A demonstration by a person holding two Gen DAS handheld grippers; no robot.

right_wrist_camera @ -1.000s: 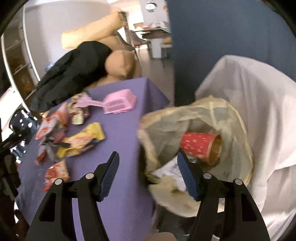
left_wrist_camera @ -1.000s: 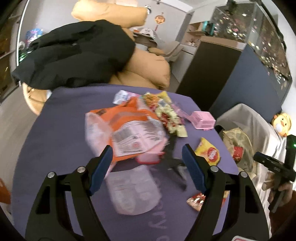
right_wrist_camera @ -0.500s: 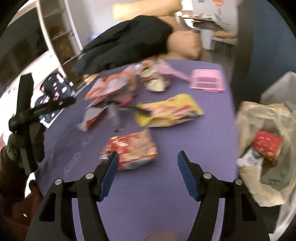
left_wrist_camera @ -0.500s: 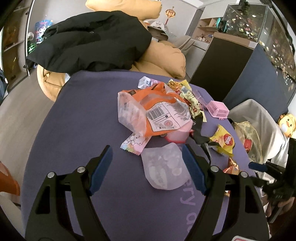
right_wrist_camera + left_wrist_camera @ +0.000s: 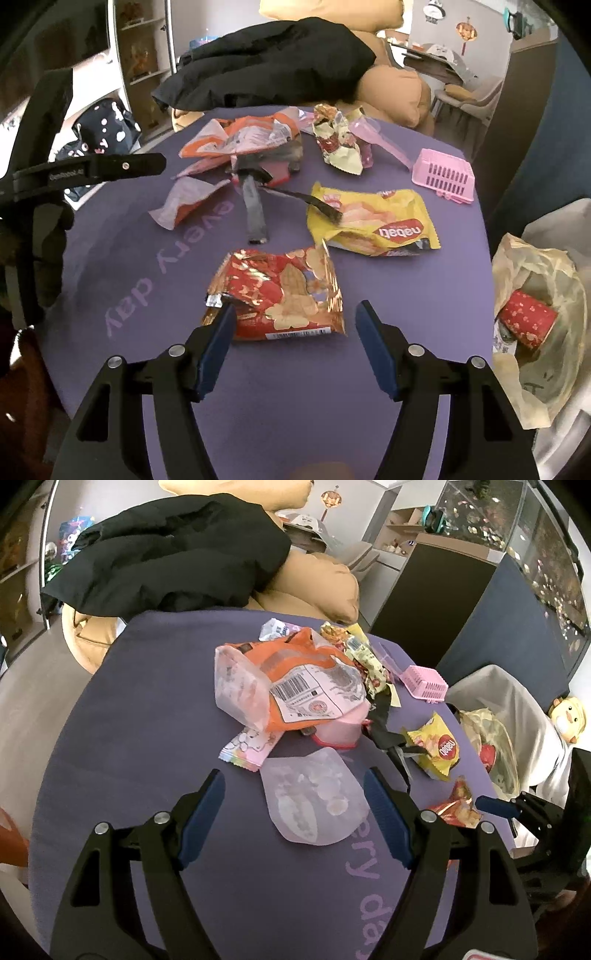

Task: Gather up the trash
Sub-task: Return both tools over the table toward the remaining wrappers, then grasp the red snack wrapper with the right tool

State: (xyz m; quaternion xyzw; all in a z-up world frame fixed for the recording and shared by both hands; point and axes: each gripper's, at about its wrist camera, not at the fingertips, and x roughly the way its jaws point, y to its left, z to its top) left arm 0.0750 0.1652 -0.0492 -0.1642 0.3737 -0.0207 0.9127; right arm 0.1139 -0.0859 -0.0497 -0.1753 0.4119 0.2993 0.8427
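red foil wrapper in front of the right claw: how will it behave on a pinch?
The red foil wrapper lies crumpled and torn open, so it is probably floppy and very light. Its glossy film may slip or slide on the purple table. The right claw is open around it.

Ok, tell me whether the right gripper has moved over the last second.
Yes. The right gripper swung left, away from the trash bag it pointed into, and now sits open over the table, straddling the red wrapper.
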